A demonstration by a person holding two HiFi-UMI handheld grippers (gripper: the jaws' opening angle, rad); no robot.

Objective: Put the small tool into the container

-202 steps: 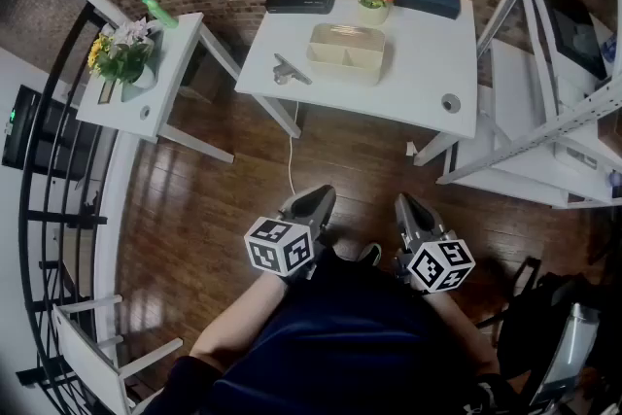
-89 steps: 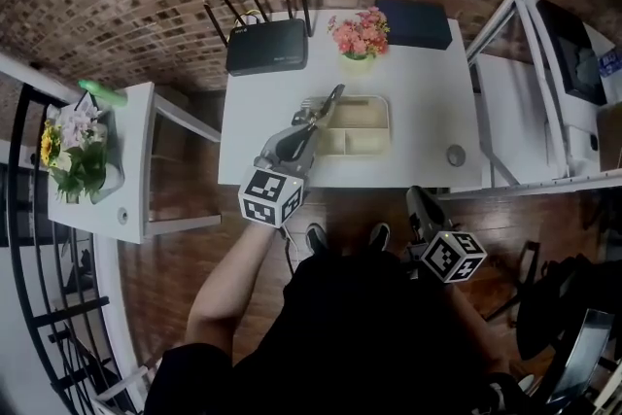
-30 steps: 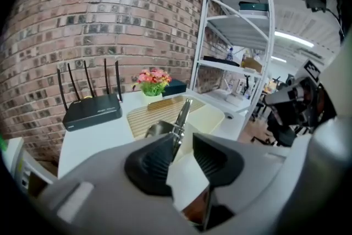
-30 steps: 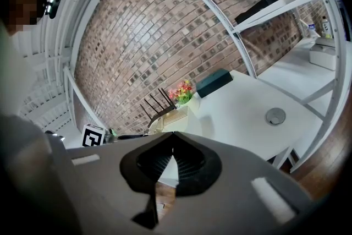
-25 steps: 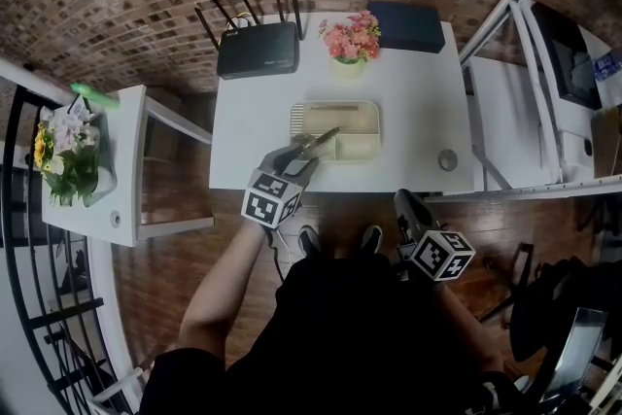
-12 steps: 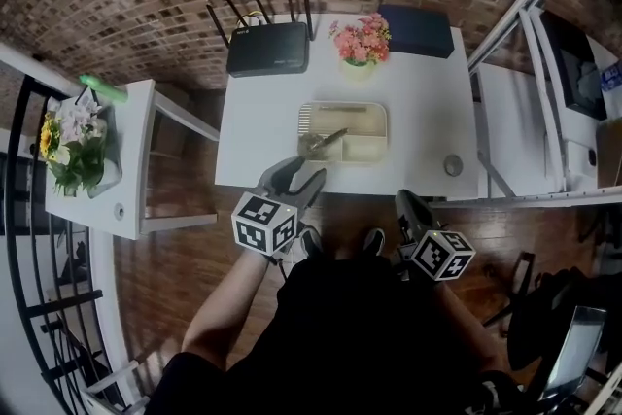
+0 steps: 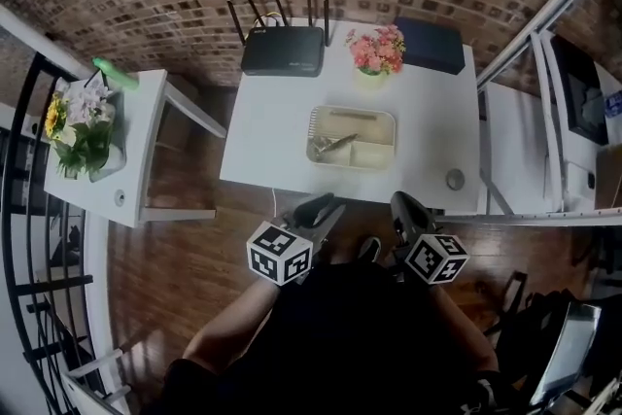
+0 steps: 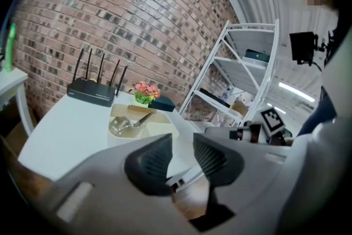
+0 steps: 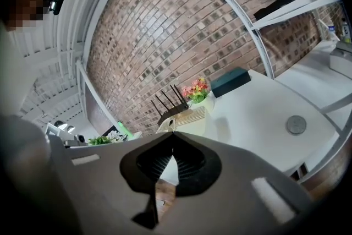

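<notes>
The left tongs (image 7: 326,205), empty and closing, have withdrawn from the bench (image 7: 428,112), leaving the tool (image 7: 333,145) in the container (image 7: 374,117), so the task appears complete; the right tongs (image 7: 401,200) are shut.

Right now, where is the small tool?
In the head view, the small tool lies in the near-left compartment of the beige container on the white table, in front of the router and flowers.

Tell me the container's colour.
Beige; the container shows best in the head view.
</notes>
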